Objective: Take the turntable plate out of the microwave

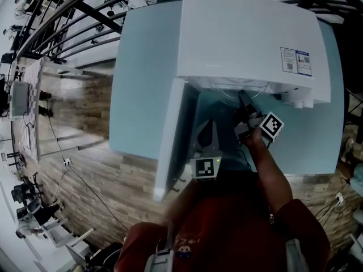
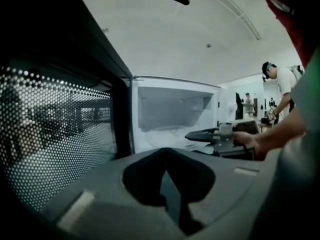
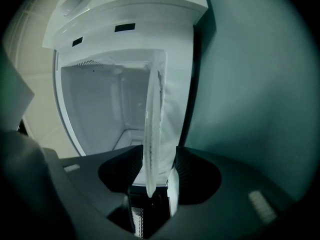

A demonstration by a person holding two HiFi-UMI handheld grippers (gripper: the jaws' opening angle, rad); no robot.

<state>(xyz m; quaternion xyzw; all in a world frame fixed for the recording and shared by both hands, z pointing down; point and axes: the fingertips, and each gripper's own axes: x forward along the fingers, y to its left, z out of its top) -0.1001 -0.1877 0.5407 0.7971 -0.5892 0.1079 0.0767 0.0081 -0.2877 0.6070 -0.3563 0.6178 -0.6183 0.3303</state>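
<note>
at the mouth of the white microwave point(image 1: 244, 33), on a pale blue table point(image 1: 142, 67): door point(image 1: 170, 140) swung fully open to the left. right gripper point(image 3: 156, 156) reaches level into the opening, jaws clamped on the rim of the glass turntable plate point(image 3: 150, 134). plate seen edge-on from that gripper's view, running forward into the white cavity, most of it inside. left gripper point(image 2: 167, 151) sits low just beside the open door, in front of the oven, jaws together with nothing between them. the door's dotted mesh window point(image 2: 55, 144) fills its left side.
</note>
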